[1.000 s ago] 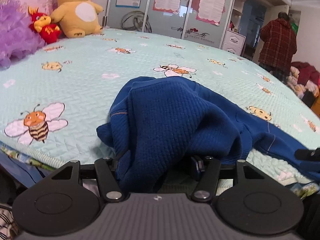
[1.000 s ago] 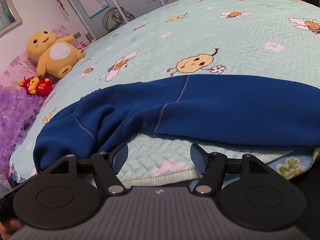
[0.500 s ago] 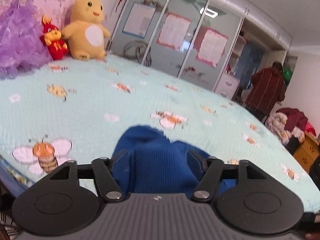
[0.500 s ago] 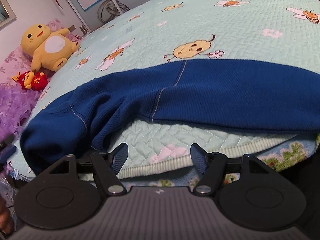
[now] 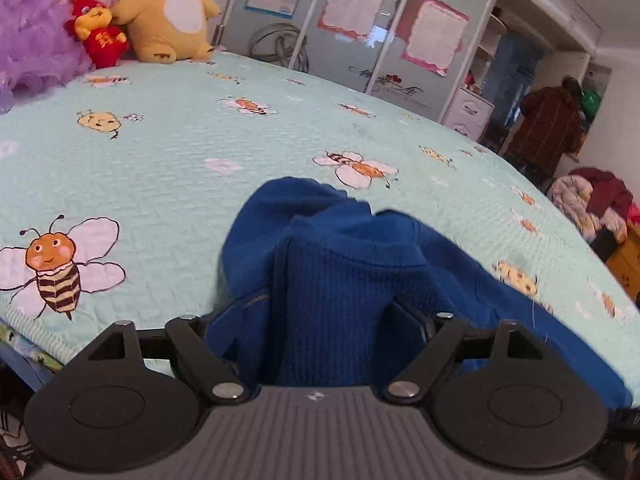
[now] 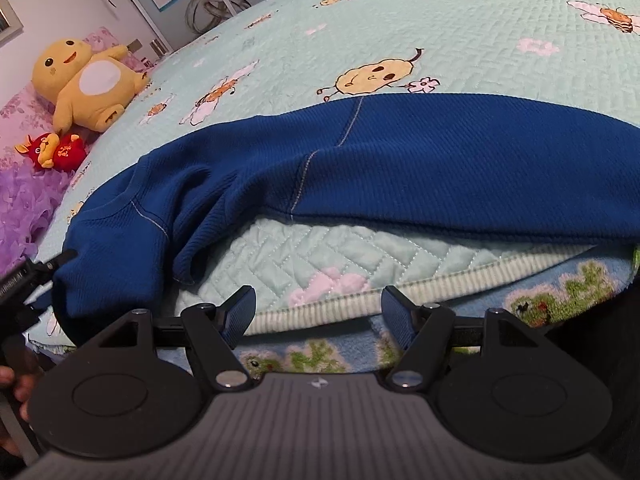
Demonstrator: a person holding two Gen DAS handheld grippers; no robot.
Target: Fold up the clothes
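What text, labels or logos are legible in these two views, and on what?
None can be read with confidence.
Pink-bordered posters on the wardrobe doors: print too small.
Script decal with a red heart on the wardrobe door: blurred.
Yellow characters on the red plush toy: too small.
Small emblem on the left gripper body: a mark, no letters.

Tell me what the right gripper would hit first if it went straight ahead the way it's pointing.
Probably the quilt's ribbed front edge, between the open right gripper's fingers; the blue sweater lies just beyond. Depth is hard to judge.

Sweater (image 6: 400,168) on bed (image 6: 360,32) — toys (image 6: 84,88) behind.
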